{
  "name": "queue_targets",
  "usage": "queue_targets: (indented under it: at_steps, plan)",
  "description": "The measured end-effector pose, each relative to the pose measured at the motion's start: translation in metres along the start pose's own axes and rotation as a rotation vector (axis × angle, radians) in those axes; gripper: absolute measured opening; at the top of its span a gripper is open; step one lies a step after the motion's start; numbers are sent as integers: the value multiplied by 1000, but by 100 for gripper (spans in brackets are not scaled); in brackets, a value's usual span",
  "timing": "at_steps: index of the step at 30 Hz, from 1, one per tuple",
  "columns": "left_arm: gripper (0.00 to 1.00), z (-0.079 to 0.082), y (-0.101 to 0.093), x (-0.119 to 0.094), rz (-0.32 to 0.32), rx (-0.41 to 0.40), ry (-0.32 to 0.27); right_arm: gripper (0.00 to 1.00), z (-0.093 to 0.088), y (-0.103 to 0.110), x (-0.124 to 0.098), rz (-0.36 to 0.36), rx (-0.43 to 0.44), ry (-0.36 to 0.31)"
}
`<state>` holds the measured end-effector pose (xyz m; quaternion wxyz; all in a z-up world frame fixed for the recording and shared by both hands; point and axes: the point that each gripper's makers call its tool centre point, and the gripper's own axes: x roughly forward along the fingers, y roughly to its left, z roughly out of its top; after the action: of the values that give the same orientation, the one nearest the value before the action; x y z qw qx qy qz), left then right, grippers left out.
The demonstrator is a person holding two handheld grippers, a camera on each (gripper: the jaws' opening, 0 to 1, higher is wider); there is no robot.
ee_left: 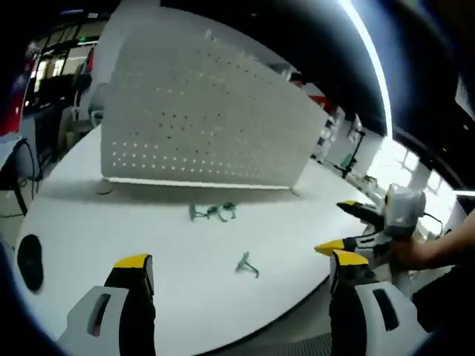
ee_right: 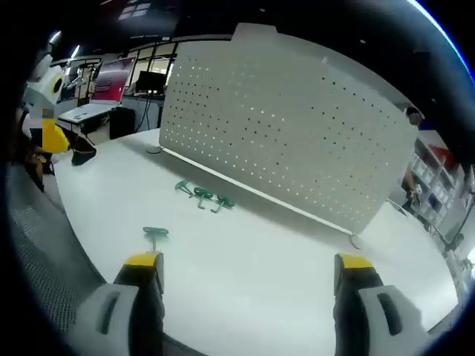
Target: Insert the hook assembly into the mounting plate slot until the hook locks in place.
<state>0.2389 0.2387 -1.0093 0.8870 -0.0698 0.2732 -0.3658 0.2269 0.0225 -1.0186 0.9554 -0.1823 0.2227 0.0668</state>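
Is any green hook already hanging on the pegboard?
No. In the right gripper view the green hooks lie on the white table in front of the pegboard, whose holes are bare.

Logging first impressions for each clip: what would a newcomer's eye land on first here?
The big white perforated panel standing upright across the white table dominates. In front of it lie small green hooks: a cluster near the panel's foot and a lone hook nearer the open right gripper.

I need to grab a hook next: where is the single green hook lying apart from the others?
In the left gripper view the lone green hook lies on the white table, nearer the grippers than the hook cluster below the pegboard.
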Motion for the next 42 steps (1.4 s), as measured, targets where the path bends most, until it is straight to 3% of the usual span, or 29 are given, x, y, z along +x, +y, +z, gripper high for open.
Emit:
queue_targets:
  at_steps: [2, 4, 9, 16, 22, 27, 32, 34, 42]
  plan:
    - [100, 0, 0, 0, -2, -7, -1, 91, 2, -11, -3, -56, -9, -5]
    - [100, 0, 2, -1, 4, -20, 0, 91, 0, -16, -3, -61, 46, -6]
    - [100, 4, 3, -2, 4, -42, -21, 89, -1, -15, -2, -62, 16, -1]
    - [100, -6, -2, 3, -2, -2, 34, 90, -2, -18, -3, -73, 26, 1]
    - [100, -5, -3, 2, 2, 34, 30, 92, -5, -17, -2, -70, 26, 29]
    - [100, -10, -3, 4, -1, 45, 57, 95, -14, -23, -2, -100, -43, 89]
    - [100, -9, -1, 2, 16, 64, 53, 100, -13, -21, -3, -104, -105, 90]
    - [100, -9, 0, 1, 22, 63, 54, 100, -18, -31, -6, -152, -166, 131]
    - [98, -7, 3, 0, 33, 59, 39, 100, -23, -28, -5, -135, -161, 151]
